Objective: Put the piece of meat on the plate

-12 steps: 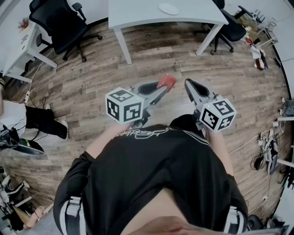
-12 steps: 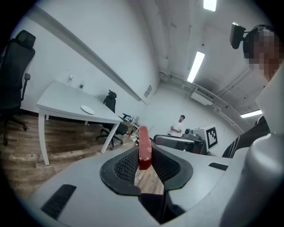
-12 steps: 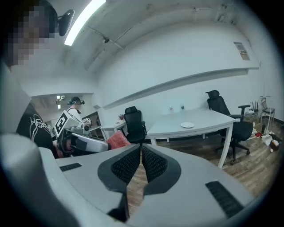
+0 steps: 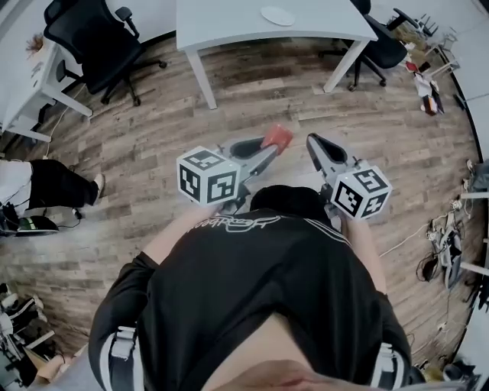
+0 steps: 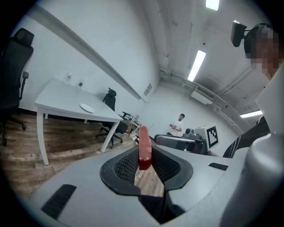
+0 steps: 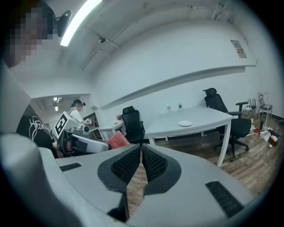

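- Step in hand, as I read it: carry the piece of meat to the plate. The plate sits on the white table across the wood floor, well apart from both grippers, so nothing's placed yet.
- To do it well: hold the squeeze steady on the way over, no loosening. The meat is pinched by its lower end only, w/ most of the slab sticking out past the jaw ends, so a jolt or quick swing could lever it out.
- Come at the table front-on and bring the left gripper over the plate's middle. Lower till the meat is just above or touching the plate, then open. A drop from height risks a bounce off the rim, since the plate looks small and shallow.
- Left jaws: partly closed, pads clamped on the red slab from both sides. The slab stands on edge btwn them, upright in the left gripper view.
- Right gripper: jaws together at their ends, only a thin slit lower down, nothing btwn them. It hangs just beside the left one at about the same height — free to steady the plate if needed.
- Meat now: in the air ahead of the person's torso, over the floor, held by the left gripper alone.
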A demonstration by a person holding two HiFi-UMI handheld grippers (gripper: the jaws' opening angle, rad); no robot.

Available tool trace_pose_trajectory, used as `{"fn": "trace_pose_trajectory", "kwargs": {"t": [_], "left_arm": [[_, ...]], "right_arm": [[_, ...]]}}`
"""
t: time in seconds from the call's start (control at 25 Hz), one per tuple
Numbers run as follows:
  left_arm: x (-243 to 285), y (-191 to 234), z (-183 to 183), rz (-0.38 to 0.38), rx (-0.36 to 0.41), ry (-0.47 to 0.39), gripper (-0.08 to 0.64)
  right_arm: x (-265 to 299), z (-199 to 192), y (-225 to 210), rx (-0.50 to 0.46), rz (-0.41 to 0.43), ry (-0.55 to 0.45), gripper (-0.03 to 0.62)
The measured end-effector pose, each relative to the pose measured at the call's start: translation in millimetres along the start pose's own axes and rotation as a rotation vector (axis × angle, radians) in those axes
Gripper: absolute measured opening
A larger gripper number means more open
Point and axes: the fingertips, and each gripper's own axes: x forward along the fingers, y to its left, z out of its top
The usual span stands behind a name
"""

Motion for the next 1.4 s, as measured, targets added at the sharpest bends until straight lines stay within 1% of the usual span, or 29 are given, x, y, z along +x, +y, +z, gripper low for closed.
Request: {"fn": "trace_pose_trajectory", "kwargs": {"t": [0.12, 0.4, 0.68, 1.04, 1.2, 1.4], "left_arm": [[2.7, 3.6, 1.0, -0.001, 0.0, -0.002, 0.089], [9.3, 17.1, 9.0, 0.0, -0.003, 0.002, 0.089], [16.2, 42.4, 14.6, 0.011, -0.022, 0.001, 0.089], [39.1, 72.7, 30.6, 0.015, -0.015, -0.01, 0.089], [54.9, 94.5, 38.8, 0.031, -0.032, -0.011, 0.089], [83.0, 126.7, 62.6, 0.051, -0.068, -0.013, 0.089]], "right_arm": [[2.8, -0.7, -4.6, 0.01, -0.004, -0.009, 0.018], [17.0, -3.3, -15.0, 0.0, -0.018, 0.028, 0.018], [37.6, -2.9, -26.1, -0.006, -0.014, 0.039, 0.018], [69.1, 10.0, -61.2, -0.014, -0.019, 0.025, 0.018], [88.3, 14.7, -80.8, -0.008, -0.004, 0.029, 0.018], [119.7, 34.1, -116.6, -0.013, 0.021, 0.056, 0.018]]}}
